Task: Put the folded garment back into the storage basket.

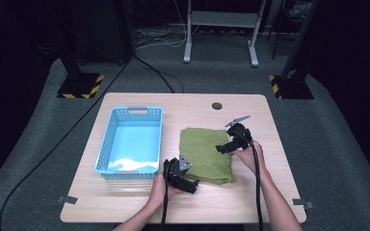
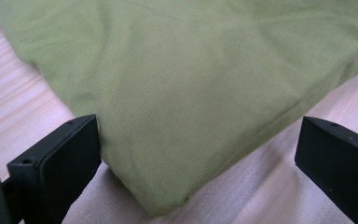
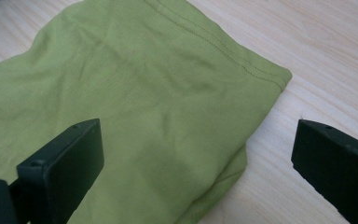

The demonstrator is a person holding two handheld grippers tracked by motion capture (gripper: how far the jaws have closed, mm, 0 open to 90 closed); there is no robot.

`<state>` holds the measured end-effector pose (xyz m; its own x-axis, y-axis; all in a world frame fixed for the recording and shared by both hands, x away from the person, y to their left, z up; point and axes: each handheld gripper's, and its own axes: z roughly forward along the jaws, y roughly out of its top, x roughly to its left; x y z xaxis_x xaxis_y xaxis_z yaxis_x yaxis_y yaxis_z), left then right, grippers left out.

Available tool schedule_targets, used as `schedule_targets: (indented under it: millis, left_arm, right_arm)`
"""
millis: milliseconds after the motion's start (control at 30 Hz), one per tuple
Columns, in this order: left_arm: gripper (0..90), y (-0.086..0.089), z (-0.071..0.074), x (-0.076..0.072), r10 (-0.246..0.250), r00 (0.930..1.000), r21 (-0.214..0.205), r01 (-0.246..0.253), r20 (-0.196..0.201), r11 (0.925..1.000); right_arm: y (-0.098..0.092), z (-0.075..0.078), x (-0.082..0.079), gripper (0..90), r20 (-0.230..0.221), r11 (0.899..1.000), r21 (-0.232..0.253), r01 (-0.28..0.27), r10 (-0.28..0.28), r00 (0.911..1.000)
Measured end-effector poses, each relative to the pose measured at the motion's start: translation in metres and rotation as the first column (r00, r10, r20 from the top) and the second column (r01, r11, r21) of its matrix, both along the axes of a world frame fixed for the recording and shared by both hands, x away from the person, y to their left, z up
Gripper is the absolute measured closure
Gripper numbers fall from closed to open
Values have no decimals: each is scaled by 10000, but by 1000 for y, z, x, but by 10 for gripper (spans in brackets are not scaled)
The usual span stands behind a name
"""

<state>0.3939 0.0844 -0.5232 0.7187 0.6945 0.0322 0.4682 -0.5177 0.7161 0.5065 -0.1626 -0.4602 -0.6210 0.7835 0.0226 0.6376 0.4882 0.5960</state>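
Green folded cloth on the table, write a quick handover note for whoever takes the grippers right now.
Left gripper: open, jaws straddling the near corner of the folded green cloth, nothing held.
Right gripper: open, at the cloth's right edge, one jaw over the fabric, the other over bare wood.
The cloth lies folded flat on the wooden table, right of the blue plastic basket and apart from it.
Done: cloth is folded, both grippers in position.
Left: close on the cloth; probably lift it into the basket.
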Motion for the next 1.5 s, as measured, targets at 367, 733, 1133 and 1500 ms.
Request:
schedule_targets:
  millis: [367,733,1133,1500]
  left_arm:
    - [2,0,-1,2,-8,10000,-38,8,-36,10000]
    - [1,0,-3,4,13,10000,-12,-13,-72,10000]
    - [0,-1,-4,5,-59,9998,-43,59,-197,10000]
    - [22,-1,-4,6,-143,9995,-88,141,-276,9999]
  right_arm:
    - [4,-12,15,14,-456,9999,-17,111,-111,9989]
    - [5,-23,27,13,-858,9994,-114,315,-323,9958]
    - [7,-32,35,5,-1125,9989,-138,441,-453,9926]
    - [9,-36,36,158,-1193,9987,-235,452,-477,9917]
